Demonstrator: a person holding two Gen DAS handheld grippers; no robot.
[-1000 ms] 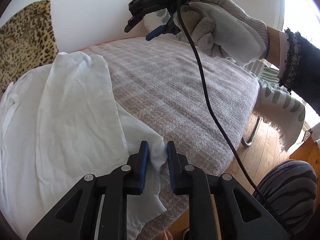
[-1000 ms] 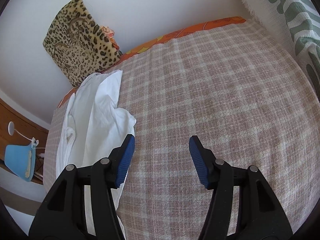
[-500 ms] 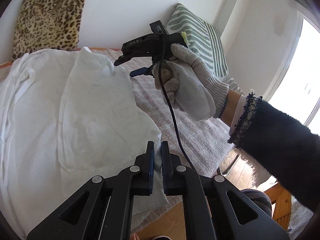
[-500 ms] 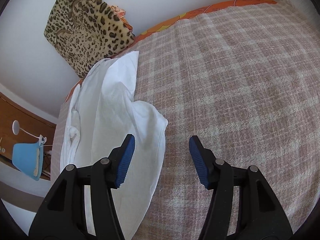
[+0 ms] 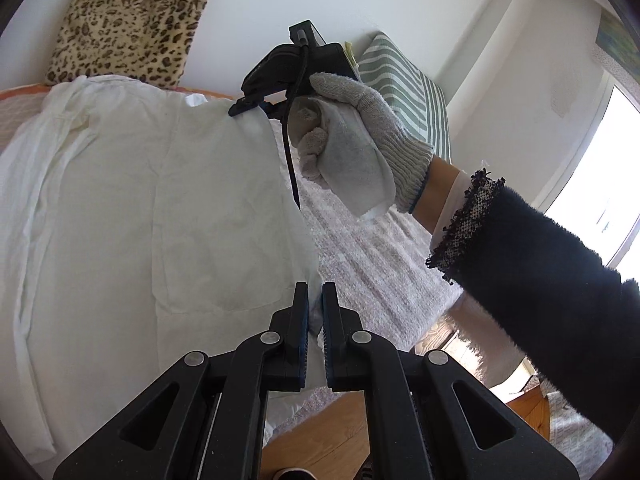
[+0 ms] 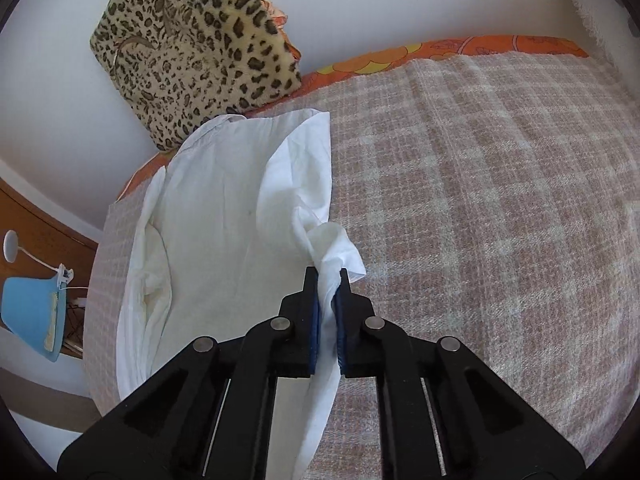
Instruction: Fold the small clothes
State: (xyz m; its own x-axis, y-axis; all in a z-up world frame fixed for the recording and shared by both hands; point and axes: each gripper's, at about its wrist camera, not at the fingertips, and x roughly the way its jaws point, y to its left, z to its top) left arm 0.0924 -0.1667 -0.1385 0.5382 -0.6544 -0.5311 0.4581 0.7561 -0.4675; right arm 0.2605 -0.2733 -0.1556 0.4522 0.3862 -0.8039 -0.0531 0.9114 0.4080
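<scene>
A white garment (image 5: 132,208) lies on the checked pink-beige bed cover (image 6: 480,200), partly folded lengthwise. My left gripper (image 5: 315,292) is shut on the garment's near right edge and holds it lifted. My right gripper (image 6: 327,280) is shut on a bunched part of the garment's (image 6: 224,220) right edge. In the left wrist view the right gripper (image 5: 256,106) shows at the garment's far right corner, held by a gloved hand (image 5: 352,140).
A leopard-print cushion (image 6: 200,48) leans on the wall behind the garment. A green striped cushion (image 5: 404,88) stands at the right. A blue lamp (image 6: 32,316) and wooden furniture sit left of the bed. Wooden floor (image 5: 320,440) lies below the bed edge.
My right gripper moved left to the garment's edge and shut on it. My left gripper stayed shut on the cloth and lifted its edge, spreading the fold.
</scene>
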